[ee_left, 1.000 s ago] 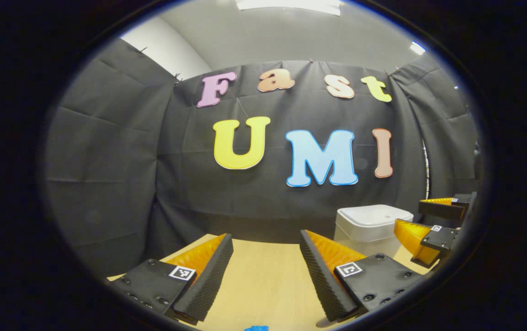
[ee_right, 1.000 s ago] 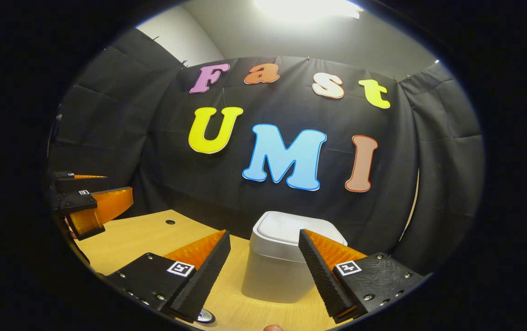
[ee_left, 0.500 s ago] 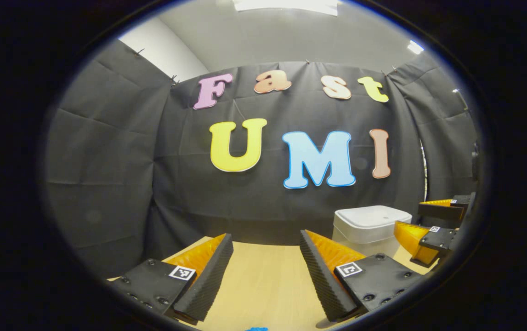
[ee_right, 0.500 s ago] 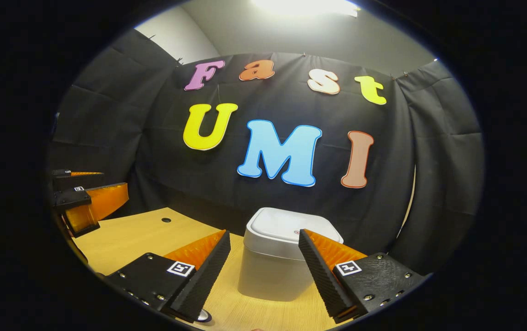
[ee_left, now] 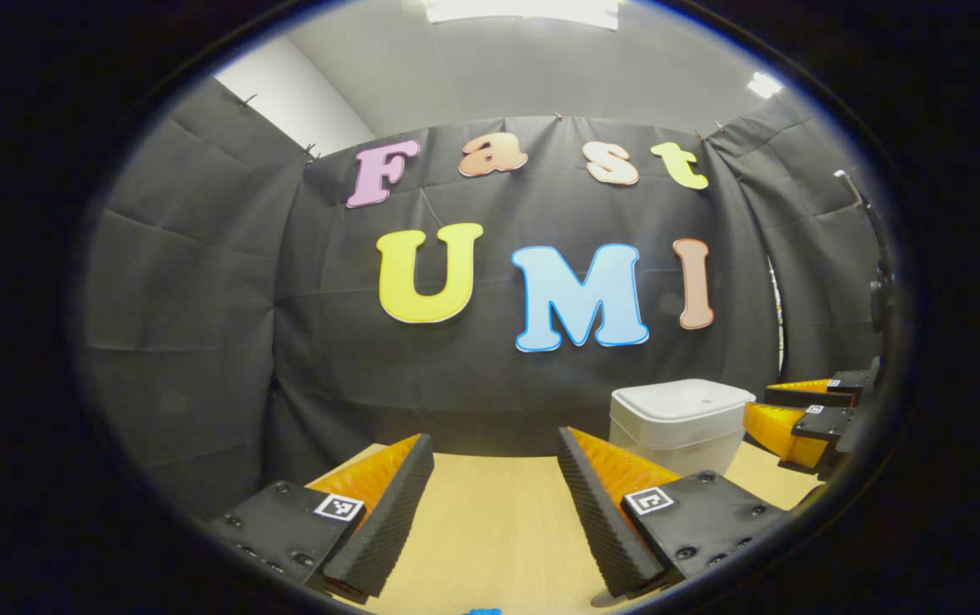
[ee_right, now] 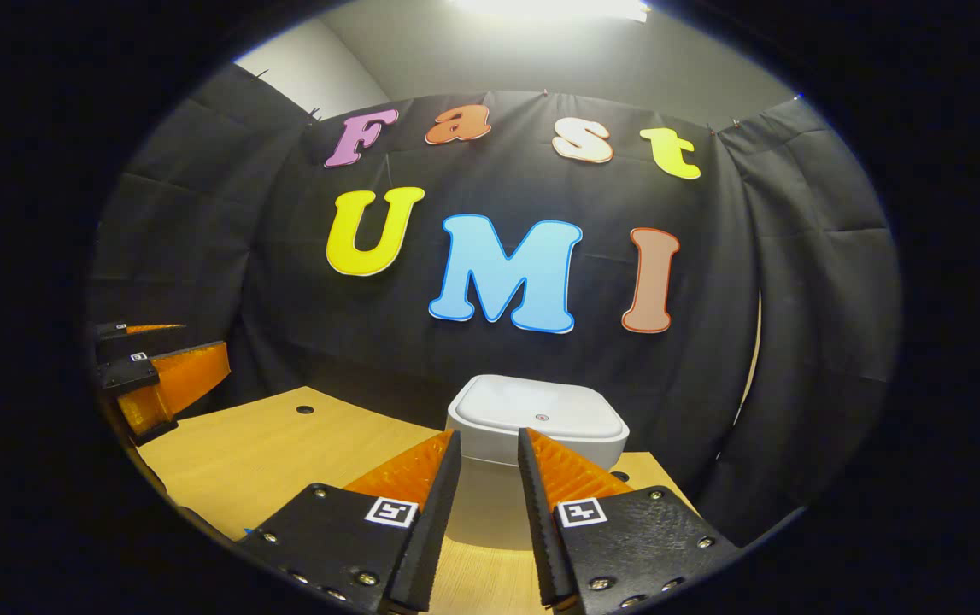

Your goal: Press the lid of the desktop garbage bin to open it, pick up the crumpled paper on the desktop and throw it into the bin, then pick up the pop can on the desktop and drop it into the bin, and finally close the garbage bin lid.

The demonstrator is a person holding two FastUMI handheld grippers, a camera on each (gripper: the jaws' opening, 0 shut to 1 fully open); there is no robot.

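1. In the right gripper view, the right gripper has its two fingers drawn close together, with only a narrow gap between them and nothing held in that gap.
2. Its fingertips point at the front of the garbage bin, a pale squarish tub that sits just beyond them on the wooden desktop.
3. The bin's lid lies flat and closed, with a small red dot near its front edge.
4. In the left gripper view, the left gripper has its fingers spread wide apart, holding nothing, above bare desktop.
5. A sliver of something blue shows at the very bottom edge of that view; too little of it shows to tell what it is.
6. From the left gripper view, the garbage bin stands ahead and to the right, lid down, near the black cloth wall.
7. Just past the bin on the right of that view, the right gripper shows from the side, its fingers close together.
8. In the right gripper view, the left gripper shows at the far left edge, well apart from the bin.
9. A small dark hole marks the desktop between the left gripper and the bin.
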